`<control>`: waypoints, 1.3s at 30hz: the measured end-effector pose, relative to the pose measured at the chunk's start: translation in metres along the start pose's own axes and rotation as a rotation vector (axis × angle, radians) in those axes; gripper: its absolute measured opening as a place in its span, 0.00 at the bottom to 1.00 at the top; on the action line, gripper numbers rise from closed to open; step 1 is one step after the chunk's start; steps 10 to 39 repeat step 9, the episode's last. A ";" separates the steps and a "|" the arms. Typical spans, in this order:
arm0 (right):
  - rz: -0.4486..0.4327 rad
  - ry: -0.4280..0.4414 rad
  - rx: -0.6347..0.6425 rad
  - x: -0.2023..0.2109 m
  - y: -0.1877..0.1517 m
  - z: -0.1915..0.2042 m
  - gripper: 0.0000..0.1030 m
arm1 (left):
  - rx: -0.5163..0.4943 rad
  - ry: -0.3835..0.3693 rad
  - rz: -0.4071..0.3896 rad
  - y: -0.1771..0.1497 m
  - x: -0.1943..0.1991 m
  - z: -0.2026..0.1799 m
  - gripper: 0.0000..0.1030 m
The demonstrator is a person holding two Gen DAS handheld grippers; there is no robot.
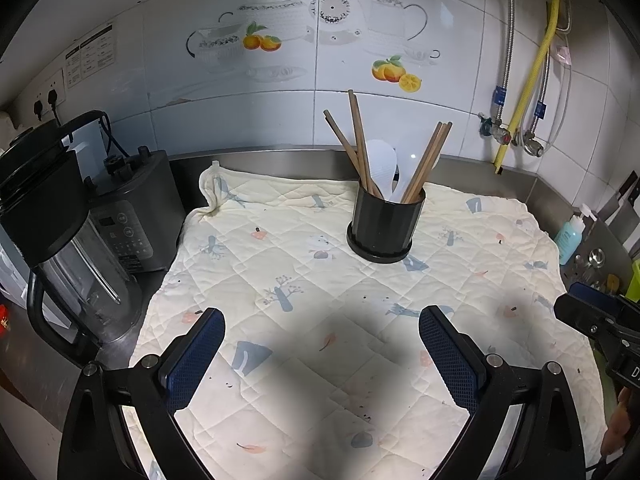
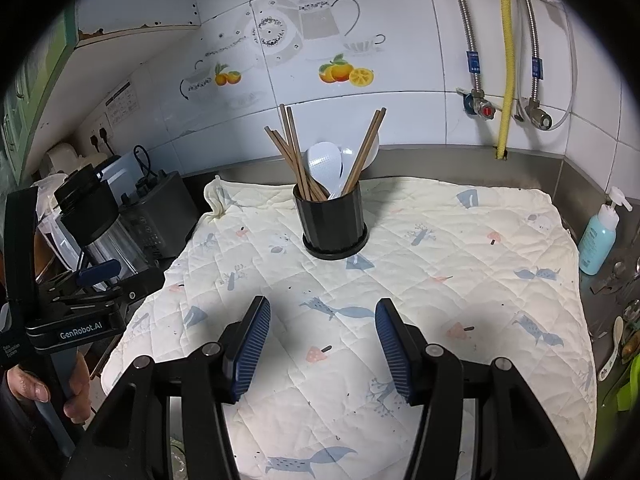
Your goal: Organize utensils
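A black utensil holder [image 1: 385, 224] stands upright on the quilted cloth [image 1: 320, 280] near the back wall. It holds several brown chopsticks [image 1: 360, 140] and a white rice paddle [image 1: 382, 168]. It also shows in the right wrist view [image 2: 334, 224], with the chopsticks [image 2: 292, 152] and paddle [image 2: 326, 168]. My left gripper [image 1: 322, 320] is open and empty, low over the cloth's front. My right gripper [image 2: 323, 316] is open and empty, also over the cloth's front, well short of the holder.
A blender jug [image 1: 68, 248] and its base [image 1: 128, 216] stand left of the cloth. A blue soap bottle [image 2: 598, 240] and loose spoons [image 2: 616, 344] sit at the right by the sink. Valves and hoses [image 2: 506, 108] hang on the tiled wall.
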State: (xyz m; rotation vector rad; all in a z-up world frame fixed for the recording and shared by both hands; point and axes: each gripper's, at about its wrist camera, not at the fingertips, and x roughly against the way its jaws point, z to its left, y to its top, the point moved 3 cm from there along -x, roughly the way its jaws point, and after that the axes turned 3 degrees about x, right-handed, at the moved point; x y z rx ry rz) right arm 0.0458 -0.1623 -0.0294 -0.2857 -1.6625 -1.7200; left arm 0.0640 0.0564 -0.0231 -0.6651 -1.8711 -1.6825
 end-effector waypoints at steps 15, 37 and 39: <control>0.002 -0.001 -0.002 -0.001 0.000 -0.001 0.58 | -0.007 0.000 0.000 0.000 -0.002 -0.003 1.00; 0.002 -0.001 -0.002 -0.001 0.000 -0.001 0.58 | -0.007 0.000 0.000 0.000 -0.002 -0.003 1.00; 0.002 -0.001 -0.002 -0.001 0.000 -0.001 0.58 | -0.007 0.000 0.000 0.000 -0.002 -0.003 1.00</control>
